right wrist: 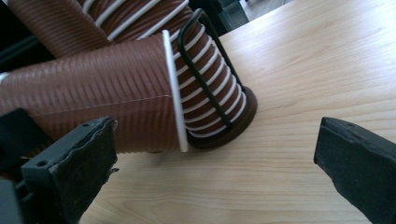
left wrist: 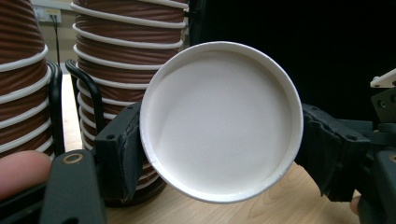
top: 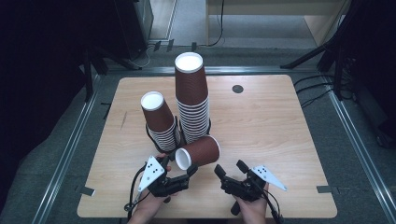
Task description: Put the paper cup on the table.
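A single brown ribbed paper cup (top: 198,152) lies sideways above the table's front, held at its narrow end by my left gripper (top: 180,166). In the left gripper view the cup's white base (left wrist: 219,121) faces the camera, and the left gripper (left wrist: 219,144) is shut on it with a jaw pressed against each side. My right gripper (top: 230,167) hovers just right of the cup, open with nothing between its fingers. In the right gripper view the right gripper (right wrist: 219,163) spans bare wood, with the cup (right wrist: 102,98) and its white rim to the left.
Two upside-down stacks of brown cups stand in black wire holders mid-table: a tall stack (top: 192,98) and a shorter leaning stack (top: 159,119). The wooden table (top: 261,121) has a dark round grommet (top: 237,88) at the back. A holder's base (right wrist: 233,121) is close behind the held cup.
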The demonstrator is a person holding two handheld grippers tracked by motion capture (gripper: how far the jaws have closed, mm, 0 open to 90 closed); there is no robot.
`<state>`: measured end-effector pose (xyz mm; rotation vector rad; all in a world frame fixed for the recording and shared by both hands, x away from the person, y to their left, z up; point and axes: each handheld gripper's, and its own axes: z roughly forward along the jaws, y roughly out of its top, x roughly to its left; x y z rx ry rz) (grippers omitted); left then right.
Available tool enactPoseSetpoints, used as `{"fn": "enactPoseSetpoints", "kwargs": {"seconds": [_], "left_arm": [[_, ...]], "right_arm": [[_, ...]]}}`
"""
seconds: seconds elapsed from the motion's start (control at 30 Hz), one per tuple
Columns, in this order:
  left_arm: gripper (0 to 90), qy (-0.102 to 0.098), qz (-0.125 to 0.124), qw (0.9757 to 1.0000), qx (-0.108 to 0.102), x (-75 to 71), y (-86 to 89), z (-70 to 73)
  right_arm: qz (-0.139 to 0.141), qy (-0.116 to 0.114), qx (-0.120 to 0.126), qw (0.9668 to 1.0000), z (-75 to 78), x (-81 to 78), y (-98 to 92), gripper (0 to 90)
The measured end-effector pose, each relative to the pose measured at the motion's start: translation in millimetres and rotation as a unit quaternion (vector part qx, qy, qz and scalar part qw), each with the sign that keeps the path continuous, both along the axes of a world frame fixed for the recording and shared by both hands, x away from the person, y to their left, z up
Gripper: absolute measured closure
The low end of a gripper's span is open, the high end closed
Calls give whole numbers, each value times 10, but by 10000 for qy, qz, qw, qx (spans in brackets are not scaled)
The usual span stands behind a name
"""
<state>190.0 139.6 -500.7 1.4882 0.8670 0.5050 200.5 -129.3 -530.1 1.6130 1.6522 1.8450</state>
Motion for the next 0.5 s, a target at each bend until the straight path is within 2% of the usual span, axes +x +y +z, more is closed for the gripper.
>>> {"fn": "enactPoseSetpoints", "kwargs": {"seconds": [0.1,0.13,0.27,0.3,0.37,0.5], "left_arm": [[238,-10,16,10000,-13,-2,-2,-2],[238,-7,20,10000,-17,-4,-1,-2],[238,-22,58,10000,-19,-12,19,-8],[238,-22,58,10000,-19,-12,19,-8],[238,-36,72,10000,-15,-16,21,-10],[238,-75,88,9999,-12,-29,3,-11]], "right_arm": [[50,47,146,9999,14,-7,14,0],[78,107,331,9994,31,-7,22,0],[138,331,764,9964,58,8,28,0],[138,331,764,9964,58,8,28,0],[159,468,1028,9935,65,26,37,0],[171,646,1306,9892,71,35,39,0]]}}
